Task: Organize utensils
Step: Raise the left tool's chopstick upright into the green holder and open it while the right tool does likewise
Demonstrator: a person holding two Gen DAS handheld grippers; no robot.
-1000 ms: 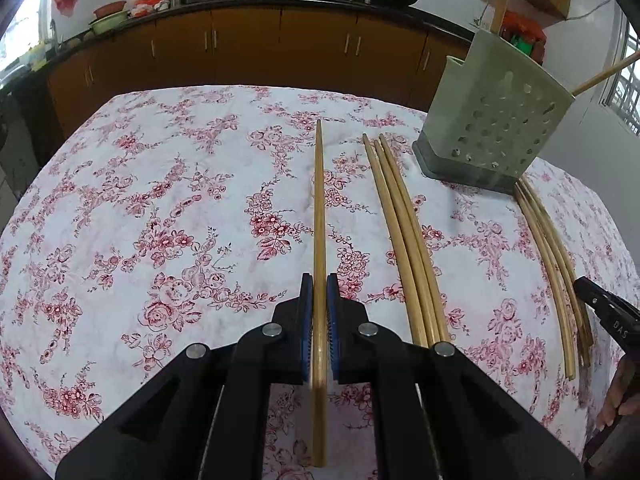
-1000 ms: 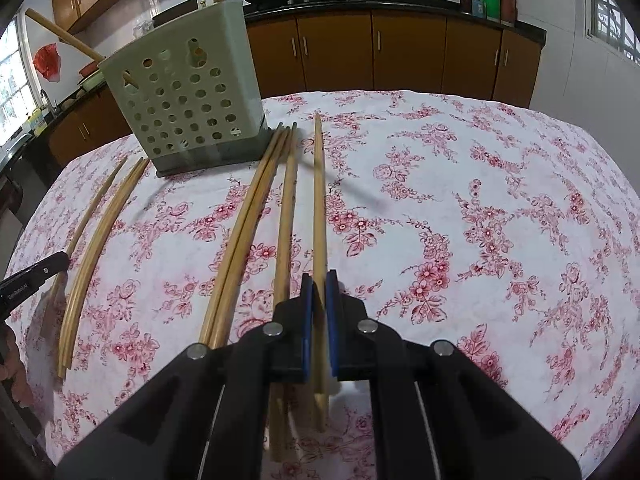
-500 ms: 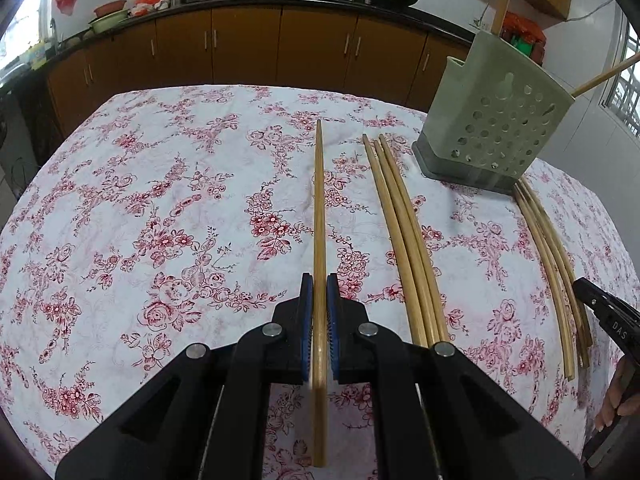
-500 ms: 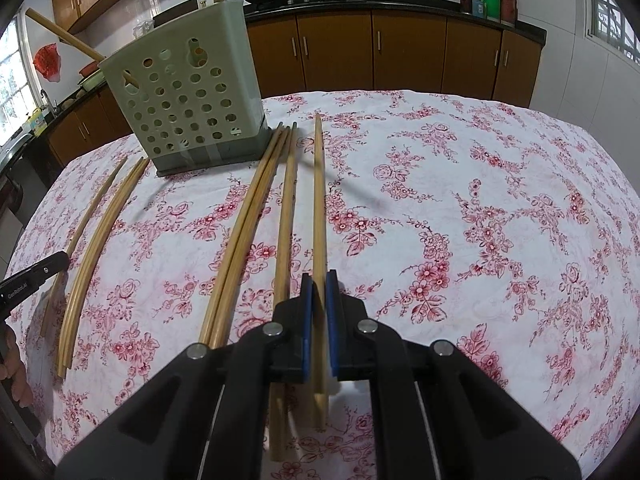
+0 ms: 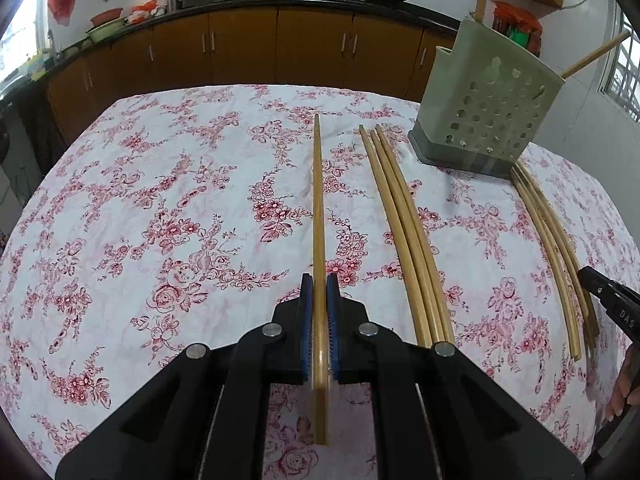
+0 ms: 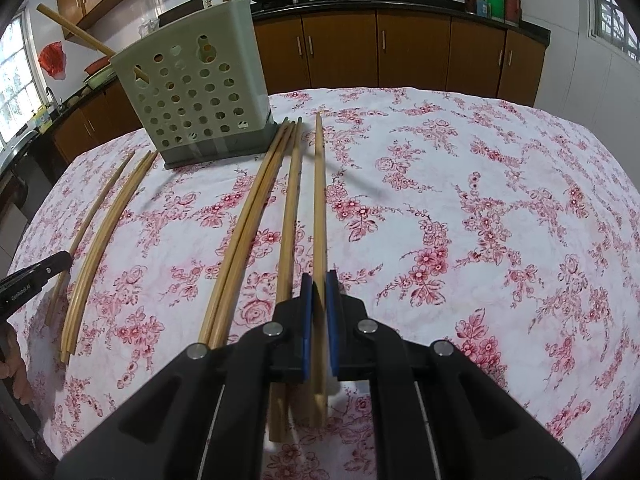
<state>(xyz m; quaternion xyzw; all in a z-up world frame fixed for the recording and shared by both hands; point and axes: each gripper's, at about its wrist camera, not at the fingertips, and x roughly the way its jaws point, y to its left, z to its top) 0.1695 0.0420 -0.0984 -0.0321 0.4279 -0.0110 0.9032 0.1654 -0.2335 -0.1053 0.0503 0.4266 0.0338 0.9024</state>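
Observation:
My left gripper (image 5: pixel 319 285) is shut on a wooden chopstick (image 5: pixel 318 208) that points forward above the table. My right gripper (image 6: pixel 319 282) is shut on another wooden chopstick (image 6: pixel 319 192), also pointing forward. A pale green perforated utensil holder (image 5: pixel 486 100) stands at the far right in the left wrist view and at the far left in the right wrist view (image 6: pixel 196 84), with chopsticks standing in it. Loose chopsticks lie on the floral tablecloth in groups: one group (image 5: pixel 404 224) left of the holder and one group (image 5: pixel 552 240) right of it.
The table has a white cloth with red flowers (image 5: pixel 160 220). Brown kitchen cabinets (image 5: pixel 240 48) and a counter with woks run behind it. The other gripper's tip shows at the right edge of the left wrist view (image 5: pixel 608 296) and at the left edge of the right wrist view (image 6: pixel 32 280).

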